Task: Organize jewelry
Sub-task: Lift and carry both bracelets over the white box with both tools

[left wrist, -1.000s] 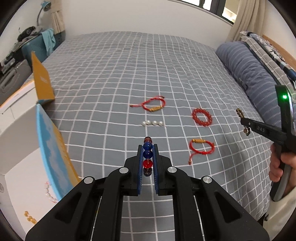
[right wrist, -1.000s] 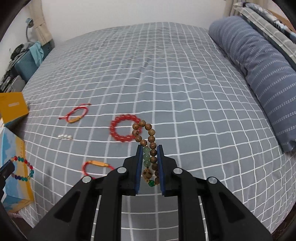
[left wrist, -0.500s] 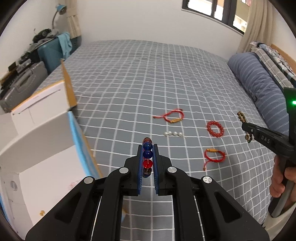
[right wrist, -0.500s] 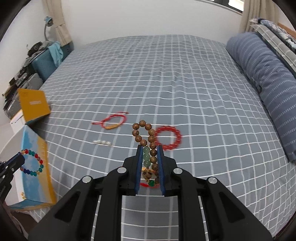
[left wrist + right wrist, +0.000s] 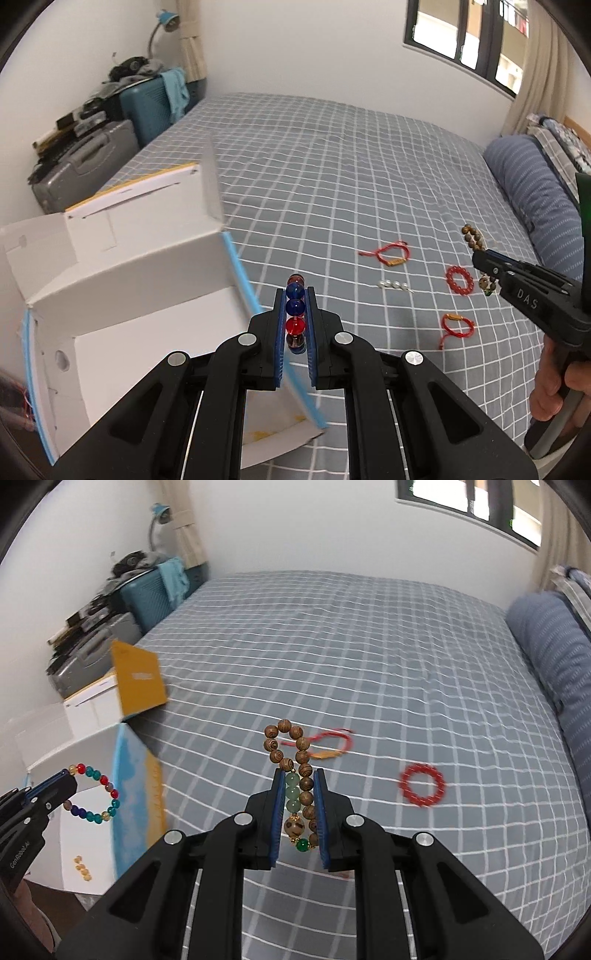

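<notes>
Left gripper (image 5: 295,314) clenched on multicolour bead bracelet (image 5: 92,794), hanging just above open white box (image 5: 122,295), box left-below. Right gripper (image 5: 299,805) clamps wooden bead bracelet (image 5: 291,753), farther right over bed (image 5: 332,166). Box contents blurred, probably beads.

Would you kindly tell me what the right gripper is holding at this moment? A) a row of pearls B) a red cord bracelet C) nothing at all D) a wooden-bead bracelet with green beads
D: the right gripper is shut on the wooden-bead bracelet, its brown and pale green beads pinched between the blue fingers.
</notes>
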Tool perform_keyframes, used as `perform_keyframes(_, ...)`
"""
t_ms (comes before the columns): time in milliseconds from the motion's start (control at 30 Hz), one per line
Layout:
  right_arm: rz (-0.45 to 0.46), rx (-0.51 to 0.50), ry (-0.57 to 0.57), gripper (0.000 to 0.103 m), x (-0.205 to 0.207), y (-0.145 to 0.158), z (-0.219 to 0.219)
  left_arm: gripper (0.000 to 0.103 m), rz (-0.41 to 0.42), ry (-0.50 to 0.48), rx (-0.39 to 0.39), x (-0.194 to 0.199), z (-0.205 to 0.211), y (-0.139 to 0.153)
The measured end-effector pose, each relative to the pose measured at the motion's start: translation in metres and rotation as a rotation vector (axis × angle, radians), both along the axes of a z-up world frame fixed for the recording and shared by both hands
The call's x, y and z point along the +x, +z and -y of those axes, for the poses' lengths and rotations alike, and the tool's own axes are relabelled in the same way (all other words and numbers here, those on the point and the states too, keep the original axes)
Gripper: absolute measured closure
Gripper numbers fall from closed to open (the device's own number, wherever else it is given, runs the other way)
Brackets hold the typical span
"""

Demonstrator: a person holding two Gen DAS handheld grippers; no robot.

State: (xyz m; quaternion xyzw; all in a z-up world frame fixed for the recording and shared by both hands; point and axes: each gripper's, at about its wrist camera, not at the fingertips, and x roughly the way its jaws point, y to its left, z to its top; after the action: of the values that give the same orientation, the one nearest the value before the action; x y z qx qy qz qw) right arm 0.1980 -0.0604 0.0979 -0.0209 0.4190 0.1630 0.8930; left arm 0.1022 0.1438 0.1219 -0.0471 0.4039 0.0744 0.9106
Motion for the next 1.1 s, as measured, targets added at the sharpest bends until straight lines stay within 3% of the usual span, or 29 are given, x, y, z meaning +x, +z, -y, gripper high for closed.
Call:
perform_keyframes(633,-0.001,0.013,0.319,0.088,-0.042,0.005,-0.182,0.094,-0.002,0.269,-0.006,-0.055,-0.133,0.003)
perform_keyframes(900,-0.055,-0.013,0.427,0.088,-0.060,-0.020,-0.244,0.094,-0.077,0.384,-0.025,-0.068,-0.188,-0.028)
perform_keyframes(1100,-0.128,-0.067,0.441,0.088,-0.054,-0.053,-0.273,0.094,-0.132,0.409,-0.039,-0.074,-0.207,-0.052)
